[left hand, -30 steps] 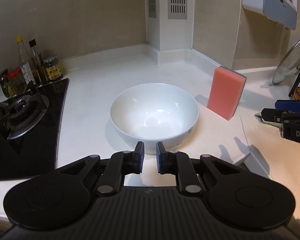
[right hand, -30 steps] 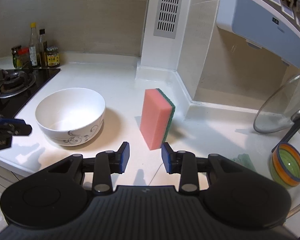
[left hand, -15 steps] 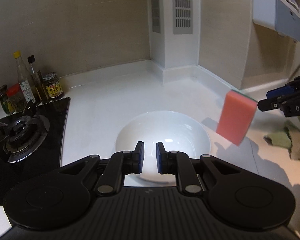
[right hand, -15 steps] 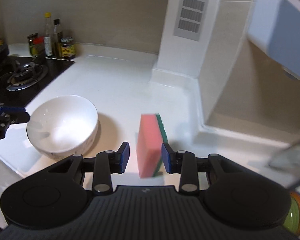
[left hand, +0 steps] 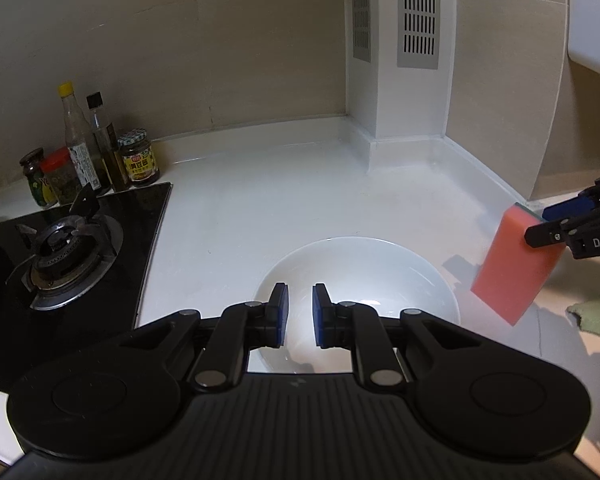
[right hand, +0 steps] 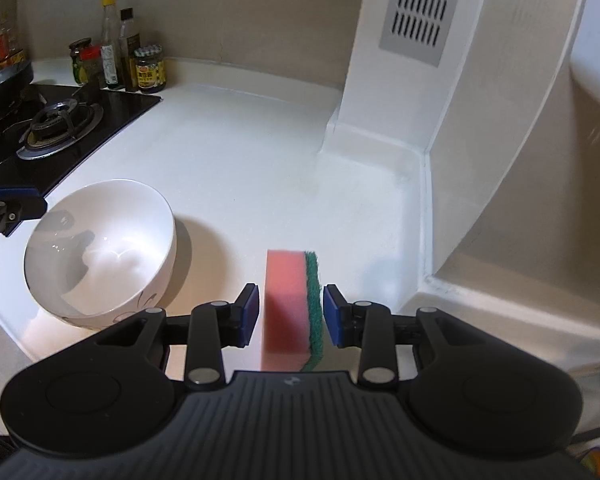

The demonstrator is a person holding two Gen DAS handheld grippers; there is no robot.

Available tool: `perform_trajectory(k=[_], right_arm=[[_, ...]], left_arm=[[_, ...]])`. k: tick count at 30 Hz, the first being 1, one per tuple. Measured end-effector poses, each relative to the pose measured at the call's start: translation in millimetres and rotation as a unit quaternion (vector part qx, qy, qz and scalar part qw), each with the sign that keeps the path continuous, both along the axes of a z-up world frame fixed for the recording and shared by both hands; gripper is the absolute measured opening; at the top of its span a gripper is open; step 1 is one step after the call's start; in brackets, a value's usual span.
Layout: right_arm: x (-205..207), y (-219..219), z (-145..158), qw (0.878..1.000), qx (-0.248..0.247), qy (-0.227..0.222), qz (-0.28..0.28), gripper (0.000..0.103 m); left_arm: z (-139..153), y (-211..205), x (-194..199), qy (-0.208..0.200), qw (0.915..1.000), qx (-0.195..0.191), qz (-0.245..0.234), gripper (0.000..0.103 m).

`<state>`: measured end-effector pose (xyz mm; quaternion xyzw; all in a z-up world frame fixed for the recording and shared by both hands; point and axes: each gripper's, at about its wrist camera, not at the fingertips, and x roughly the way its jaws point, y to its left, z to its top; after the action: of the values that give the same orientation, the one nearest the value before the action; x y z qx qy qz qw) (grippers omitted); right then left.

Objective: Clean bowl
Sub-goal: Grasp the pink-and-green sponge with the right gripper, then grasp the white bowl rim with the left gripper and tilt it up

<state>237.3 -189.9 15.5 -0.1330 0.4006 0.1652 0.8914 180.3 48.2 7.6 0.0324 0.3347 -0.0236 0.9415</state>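
Observation:
A white bowl [left hand: 380, 276] stands on the white counter [left hand: 259, 200] near its front edge; it also shows in the right wrist view [right hand: 99, 248]. My left gripper [left hand: 300, 314] hangs over the bowl's near rim, slightly open and empty. A pink sponge [right hand: 283, 304] with a green scouring side stands upright between the fingers of my right gripper [right hand: 288, 314], which is open around it with small gaps on both sides. In the left wrist view the sponge [left hand: 516, 268] stands right of the bowl with the right gripper's fingers [left hand: 548, 232] at it.
A black gas hob [left hand: 59, 248] lies left of the bowl. Sauce bottles and jars [left hand: 95, 160] stand behind it at the wall. A white vented column [left hand: 396, 60] fills the back corner. A green cloth [left hand: 596, 316] lies at the right.
My right gripper has come forward around the sponge, which now sits deeper between its fingers. My left gripper has moved forward over the bowl's near rim. Neither has closed.

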Motion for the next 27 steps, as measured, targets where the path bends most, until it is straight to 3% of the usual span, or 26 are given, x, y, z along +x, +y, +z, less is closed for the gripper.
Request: perform_trajectory(k=[6,10,14,18,21,27], right_arm=[[4.9,1.8,-9.9,1.0,-0.01,0.011,-0.012,0.028],[-2.2,3.6,5.7,0.999,-0.008,-0.027,-0.021,0.027],[-19.4,21.0,49.0,0.995,0.05,-0.077,0.027,0.027],[-30.9,52.6,73.1,0.985,0.116,-0.059,0.117,0.027],[-31.8,77.9,64.3,0.983,0.095,-0.055,0.147,0.027],[-26.7,115.3,29.8,0.984,0.017,-0.043,0.169,0.027]], left_arm=[[1.6,13.1,10.7,0.011,0.9998,-0.006,-0.017,0.017],[4.7,25.8,17.2,0.024,0.9991,-0.015,-0.032,0.017],[5.7,46.9,30.9,0.047,0.9977,-0.027,-0.04,0.017],[-0.9,63.0,49.2,0.085,0.9912,-0.079,-0.062,0.017],[-6.0,68.8,58.4,0.106,0.9878,-0.092,-0.068,0.017],[-14.6,63.0,60.3,0.126,0.9861,-0.06,-0.09,0.017]])
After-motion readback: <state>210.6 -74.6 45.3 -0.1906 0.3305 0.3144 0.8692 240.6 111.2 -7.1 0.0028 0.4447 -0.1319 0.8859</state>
